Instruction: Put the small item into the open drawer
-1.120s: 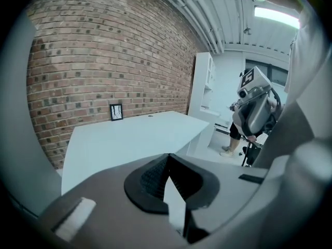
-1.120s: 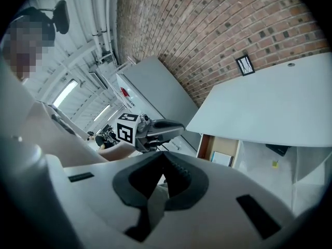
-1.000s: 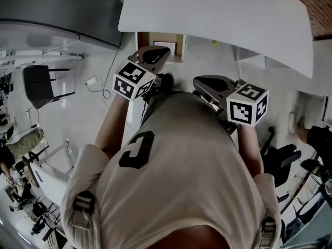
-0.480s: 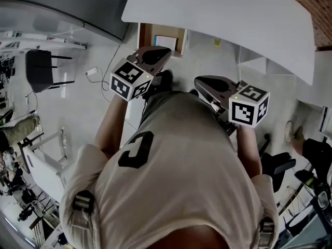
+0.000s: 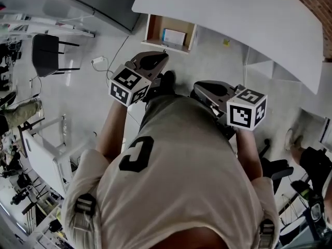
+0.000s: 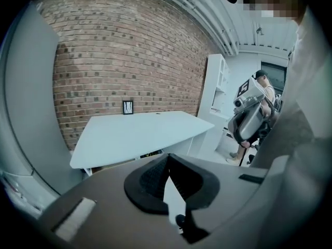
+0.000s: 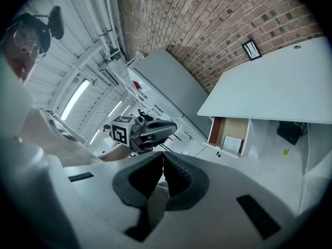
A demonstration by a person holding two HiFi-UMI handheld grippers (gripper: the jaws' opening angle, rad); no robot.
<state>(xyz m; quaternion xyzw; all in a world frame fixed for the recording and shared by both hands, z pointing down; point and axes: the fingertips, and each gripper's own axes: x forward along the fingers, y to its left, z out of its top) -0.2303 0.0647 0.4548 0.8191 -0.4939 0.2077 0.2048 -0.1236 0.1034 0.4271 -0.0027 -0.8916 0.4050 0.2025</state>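
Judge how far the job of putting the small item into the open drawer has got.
Done: the drawer under the white desk stands open, with a pale flat thing inside; whether that is the item cannot be told. In hand: nothing; the left claw and the right claw are shut and empty, held short of the drawer. Still to do: no small item shows elsewhere, so placing is unconfirmed.

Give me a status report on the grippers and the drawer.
Left gripper jaws shut, right gripper jaws shut, nothing seen between either. Drawer open under desk, pale card inside. Nothing blocking the way.
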